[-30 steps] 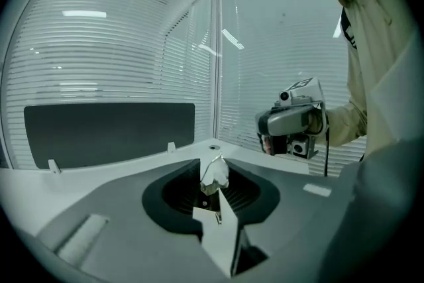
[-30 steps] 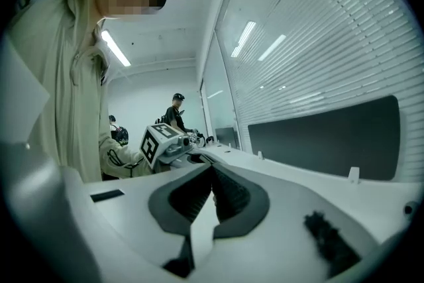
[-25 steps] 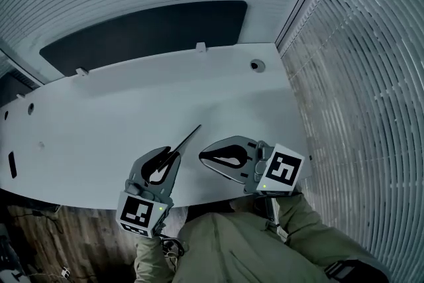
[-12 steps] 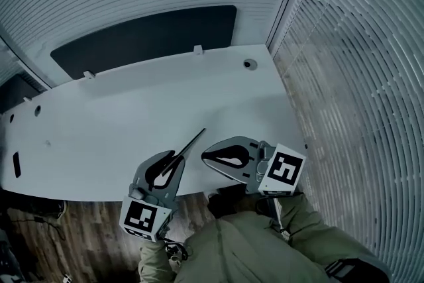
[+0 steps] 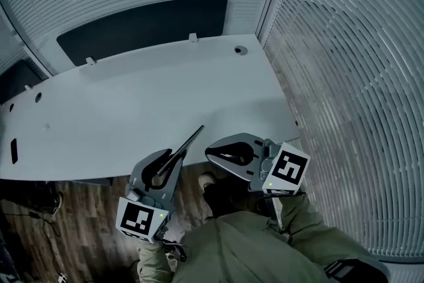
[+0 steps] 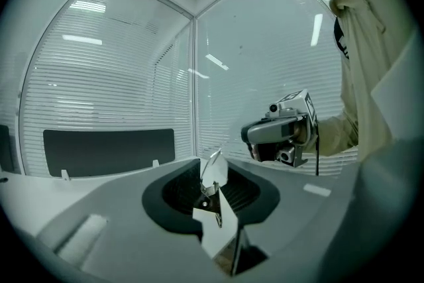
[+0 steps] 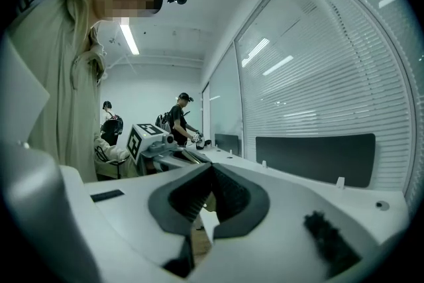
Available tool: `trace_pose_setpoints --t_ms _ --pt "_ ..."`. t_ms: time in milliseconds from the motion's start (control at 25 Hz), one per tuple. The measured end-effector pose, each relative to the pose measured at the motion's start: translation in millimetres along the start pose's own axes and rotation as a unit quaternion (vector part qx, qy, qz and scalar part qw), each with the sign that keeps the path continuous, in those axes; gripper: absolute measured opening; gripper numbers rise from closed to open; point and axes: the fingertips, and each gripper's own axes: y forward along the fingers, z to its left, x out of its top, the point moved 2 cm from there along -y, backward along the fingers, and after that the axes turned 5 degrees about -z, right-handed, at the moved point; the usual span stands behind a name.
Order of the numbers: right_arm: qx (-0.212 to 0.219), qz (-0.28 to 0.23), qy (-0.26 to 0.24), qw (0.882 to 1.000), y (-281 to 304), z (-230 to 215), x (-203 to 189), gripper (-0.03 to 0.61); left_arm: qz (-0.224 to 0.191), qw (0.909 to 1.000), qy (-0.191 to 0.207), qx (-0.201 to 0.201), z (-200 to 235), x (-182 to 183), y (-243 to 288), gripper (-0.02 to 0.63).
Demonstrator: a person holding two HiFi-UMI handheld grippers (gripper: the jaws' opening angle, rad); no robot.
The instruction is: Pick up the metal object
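The left gripper (image 5: pixel 173 157) has drawn back towards the person, jaws still part-closed and clamped on the metal object (image 5: pixel 189 140), a slim blade-like tool. It now hangs past the near edge of the worktop (image 5: pixel 132 103), over the wooden floor (image 5: pixel 79 209), so the pick-up looks done. The right gripper (image 5: pixel 209 154) stays closed and empty just to its right.

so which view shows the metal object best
The left gripper view: the metal object sits close, shiny, clamped between the fingers. The head view shows only a thin dark sliver past the left gripper; the right gripper view barely shows it.
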Motion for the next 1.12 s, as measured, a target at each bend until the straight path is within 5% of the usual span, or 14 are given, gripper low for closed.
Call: trace_pose_setpoints --t_ms 240,520,680,1120 --pt "-0.015 0.004 -0.008 1.0 -23 52 1 0.005 -0.019 0.9995 0.025 -0.005 -39 3 -36 0.089" --pt "-0.02 0.0 -0.015 1.0 -55 108 -3 0.005 -0.013 0.9998 -0.002 -0.012 -97 -4 -75 0.089" --pt "-0.013 0.002 -0.022 1.0 -56 118 8 0.005 -0.034 0.9991 0.024 0.001 -97 12 -84 0.089" --pt "-0.003 -0.008 -0.03 1.0 -73 118 24 0.005 -0.033 0.9993 0.018 0.006 -107 24 -75 0.089"
